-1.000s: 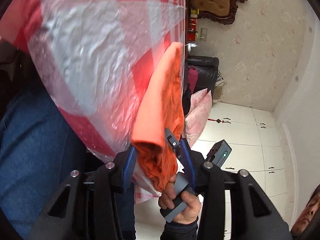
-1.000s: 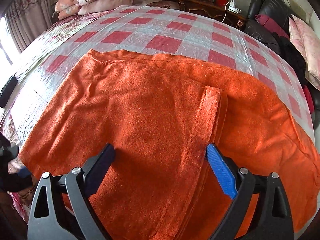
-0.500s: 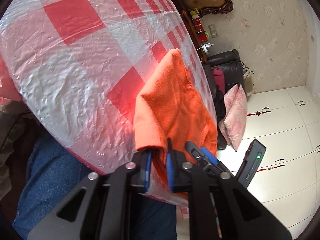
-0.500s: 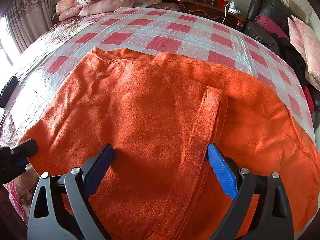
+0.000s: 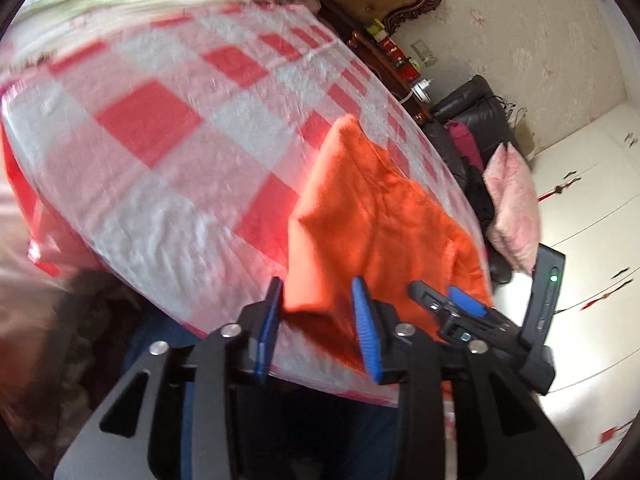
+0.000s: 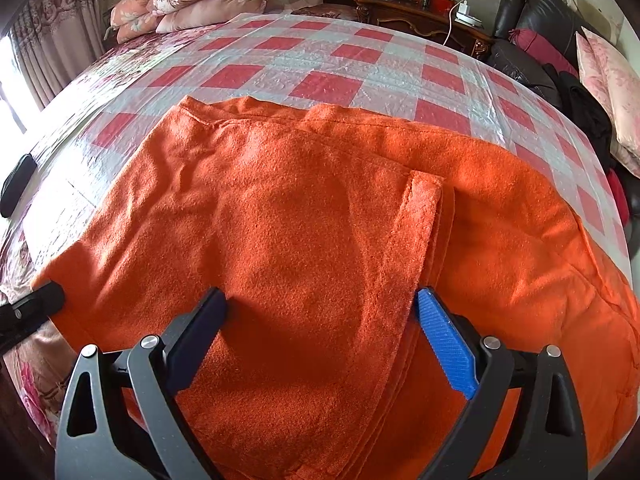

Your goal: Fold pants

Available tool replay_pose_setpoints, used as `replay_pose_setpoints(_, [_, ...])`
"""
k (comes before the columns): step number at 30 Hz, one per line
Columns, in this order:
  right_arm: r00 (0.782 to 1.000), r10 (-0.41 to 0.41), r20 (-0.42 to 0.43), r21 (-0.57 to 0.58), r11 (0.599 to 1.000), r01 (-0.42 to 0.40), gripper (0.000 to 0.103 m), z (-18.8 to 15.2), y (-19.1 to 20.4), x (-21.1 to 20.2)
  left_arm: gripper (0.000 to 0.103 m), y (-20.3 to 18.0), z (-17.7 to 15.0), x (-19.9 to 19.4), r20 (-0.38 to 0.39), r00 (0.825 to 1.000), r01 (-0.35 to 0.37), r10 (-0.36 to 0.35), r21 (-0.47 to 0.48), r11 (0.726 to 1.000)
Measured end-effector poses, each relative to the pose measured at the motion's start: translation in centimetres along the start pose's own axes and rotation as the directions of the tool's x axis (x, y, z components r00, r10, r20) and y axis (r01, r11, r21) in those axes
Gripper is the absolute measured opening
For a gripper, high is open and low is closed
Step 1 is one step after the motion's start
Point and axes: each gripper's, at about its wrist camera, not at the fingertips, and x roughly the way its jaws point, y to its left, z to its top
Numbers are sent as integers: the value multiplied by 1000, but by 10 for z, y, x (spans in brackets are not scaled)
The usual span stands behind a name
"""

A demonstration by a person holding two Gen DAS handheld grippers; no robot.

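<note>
Currently: orange pants [image 6: 304, 248] flat on checked bed cover [image 6: 328, 60], near edge. Left gripper [image 5: 318, 320] jaws just reopened, corner loose between; right gripper [image 6: 320, 340] wide, empty. Regrip corner squarely before folding.

orange pants [image 6: 304, 240] spread on checked sheet [image 6: 328, 64].

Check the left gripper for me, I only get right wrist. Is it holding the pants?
Observer: No grip. The left gripper straddles a pants corner at the sheet edge. Its jaws have just been opening, and the cloth is between them but not clamped.
Operator: How's the right gripper from that side?
Observer: The right gripper sits open over the pants, close beside the left one. A green light on its housing is lit.
</note>
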Motion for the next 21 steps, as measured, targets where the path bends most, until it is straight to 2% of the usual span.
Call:
replay_pose_setpoints(3, [1000,0,0,7,1000,0,94,0,-1,1,45,15,6,4,-43,996,79,-81,-44,996])
replay_pose_setpoints(8, [1000,7,-3,13,1000,-7,95,-1,-2,3,44,31,13,7,-46,991,116,-122,-121,986])
replay_pose_setpoints(12, [1000,6,-3,12,1000,-6,95,-1,-3,2,44,50,11,12,-80,965,219,-249,-278,935])
replay_pose_setpoints(15, [1000,7,-2,13,1000,-7,95,-1,-3,2,44,63,4,16,-92,937,282,-337,-369,886])
replay_pose_setpoints(17, [1000,6,-2,14,1000,-6,96,-1,-3,2,44,59,5,17,-94,941,275,-324,-342,898])
replay_pose_setpoints(20, [1000,7,-4,12,1000,-7,96,-1,-3,2,40,48,8,10,-69,973,193,-218,-265,945])
replay_pose_setpoints(21, [1000,9,-7,10,1000,-9,96,-2,-3,2,39,51,8,10,-65,971,202,-229,-287,936])
